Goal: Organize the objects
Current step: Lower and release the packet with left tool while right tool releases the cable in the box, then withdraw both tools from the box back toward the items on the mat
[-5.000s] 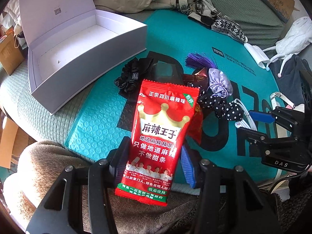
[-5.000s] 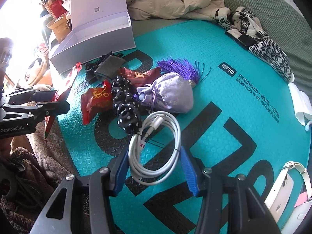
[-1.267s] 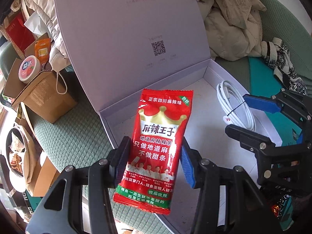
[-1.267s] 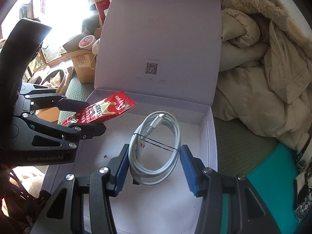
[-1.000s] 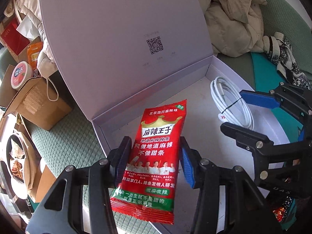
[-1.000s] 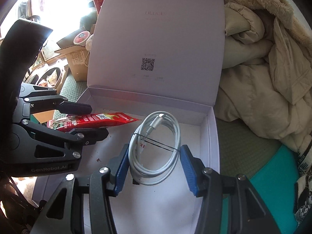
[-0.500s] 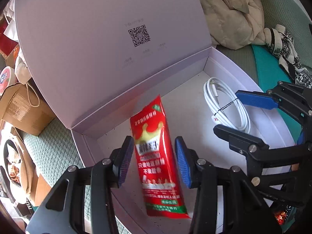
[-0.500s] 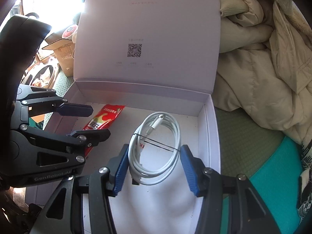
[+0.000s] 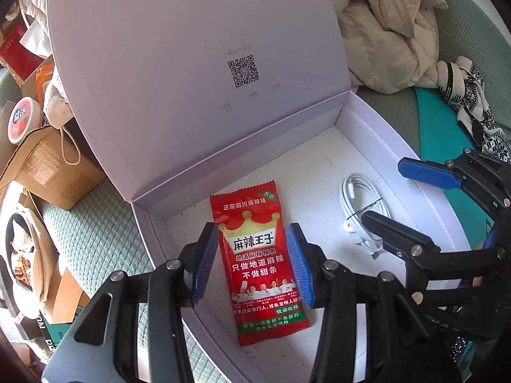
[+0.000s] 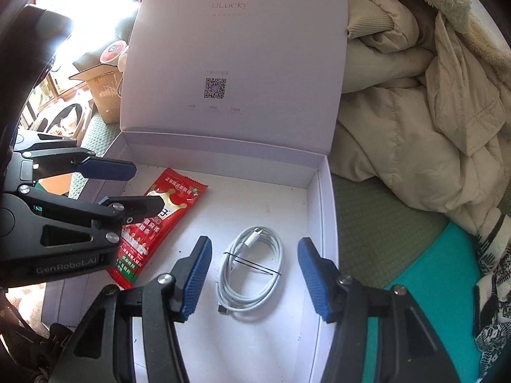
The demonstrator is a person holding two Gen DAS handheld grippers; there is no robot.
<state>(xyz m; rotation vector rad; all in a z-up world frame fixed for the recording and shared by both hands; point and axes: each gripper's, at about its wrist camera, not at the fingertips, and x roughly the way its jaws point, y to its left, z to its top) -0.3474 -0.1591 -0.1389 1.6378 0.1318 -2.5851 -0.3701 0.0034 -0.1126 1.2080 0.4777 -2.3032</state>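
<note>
The white box [image 9: 377, 146] stands open in the middle of both views, its lid [image 10: 233, 63] raised upright at the back with a printed square code on the inside face.

In the left wrist view, the left gripper [image 9: 252, 261] sits low in the centre of the frame over the box floor. The red snack packet [image 9: 260, 265] lies flat on that floor, its length running from the centre towards the lower edge of the frame. The blue pads stand on either side of it with a thin gap showing on each side, so the packet is released.

In the right wrist view, the right gripper [image 10: 255, 274] is at the lower centre. Its jaws have just been opening, and the coiled white cable [image 10: 252, 268] lies on the box floor between them, clear of both pads, near the right wall of the box. The packet [image 10: 159, 220] is to the left of the cable, partly hidden by the left gripper [image 10: 127, 188].

A beige jacket [image 10: 415, 111] is heaped at the upper right, a teal mat [image 10: 447, 287] shows at the lower right, and a cardboard box [image 9: 48, 166] stands at the left of the left wrist view.
</note>
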